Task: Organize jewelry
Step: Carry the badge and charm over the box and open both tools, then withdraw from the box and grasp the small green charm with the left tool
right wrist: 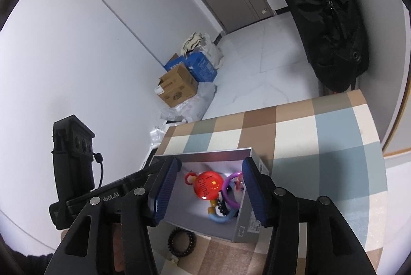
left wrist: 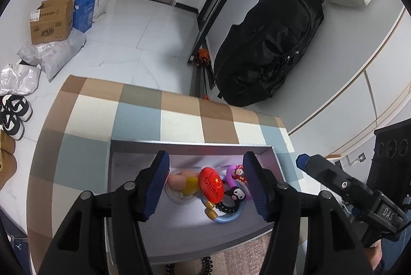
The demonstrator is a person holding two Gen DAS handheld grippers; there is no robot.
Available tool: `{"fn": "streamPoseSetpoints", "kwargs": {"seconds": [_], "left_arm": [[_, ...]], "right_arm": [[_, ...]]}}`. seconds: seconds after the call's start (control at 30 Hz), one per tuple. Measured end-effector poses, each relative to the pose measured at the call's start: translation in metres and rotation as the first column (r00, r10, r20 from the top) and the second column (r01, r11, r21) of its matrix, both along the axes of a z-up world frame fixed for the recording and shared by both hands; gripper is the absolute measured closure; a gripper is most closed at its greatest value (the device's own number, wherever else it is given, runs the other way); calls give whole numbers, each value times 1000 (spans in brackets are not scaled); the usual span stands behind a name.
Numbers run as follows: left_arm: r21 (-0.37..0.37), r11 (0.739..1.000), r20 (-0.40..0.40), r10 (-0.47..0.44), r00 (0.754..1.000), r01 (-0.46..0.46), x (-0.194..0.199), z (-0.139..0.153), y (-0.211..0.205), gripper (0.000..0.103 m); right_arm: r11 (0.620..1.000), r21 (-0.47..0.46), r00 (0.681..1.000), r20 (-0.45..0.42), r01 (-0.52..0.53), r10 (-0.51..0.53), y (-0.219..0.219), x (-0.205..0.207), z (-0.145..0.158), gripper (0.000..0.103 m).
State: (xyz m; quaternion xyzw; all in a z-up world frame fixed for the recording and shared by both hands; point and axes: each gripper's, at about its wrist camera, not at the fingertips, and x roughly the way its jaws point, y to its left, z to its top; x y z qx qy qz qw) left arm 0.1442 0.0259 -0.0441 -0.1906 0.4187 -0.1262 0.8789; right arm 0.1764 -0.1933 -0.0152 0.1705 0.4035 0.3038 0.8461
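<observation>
A grey open box [left wrist: 192, 147] [right wrist: 246, 221] sits on the checked table and holds a red "I China" badge [left wrist: 211, 184] [right wrist: 207, 184], purple ring [right wrist: 232, 191], blue ring [left wrist: 226, 217], a black cartoon charm [left wrist: 235, 194] and a peach and yellow piece [left wrist: 183, 182]. My left gripper [left wrist: 205, 185] is open and empty above the box. My right gripper [right wrist: 209, 189] is open and empty above the box; it shows at the right in the left wrist view [left wrist: 334, 177]. A black coiled hair tie [right wrist: 181, 240] lies on the table in front of the box.
The checked tablecloth [left wrist: 179, 108] ends at a far edge above a white tiled floor. Cardboard and blue boxes [left wrist: 51, 20], bags and shoes [left wrist: 12, 115] stand at the left. A black bag [left wrist: 269, 43] leans on the wall at the right.
</observation>
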Motion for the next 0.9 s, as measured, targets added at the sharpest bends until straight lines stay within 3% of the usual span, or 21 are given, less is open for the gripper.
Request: {"fn": "streamPoseSetpoints", "kwargs": {"seconds": [0.13,0.27,0.37,0.6,0.9], "left_arm": [[44,997,79,51,996,-55,-13,12,2,48],[91,991,133,85,987,-98,-31,18,5,33],[101,987,152,108,982,-125,-46,19,10,29],[173,965,134,176,975,-197,-69,12,15,17],[170,976,33,133,991,-137,-90,-15,11,16]], "right_arm": [[1000,-7,1000,30,5,-5,0,-6,3,37],[1000,-23,998,59,20,-18,-4,-15,4,29],[999,-27,997,64,38,-36,-10,-24,3,24],[996,-56,996,59,64,-61,-18,-44,-3,11],[991,-111,996,64,75,-69,-18,-64,-10,1]]}}
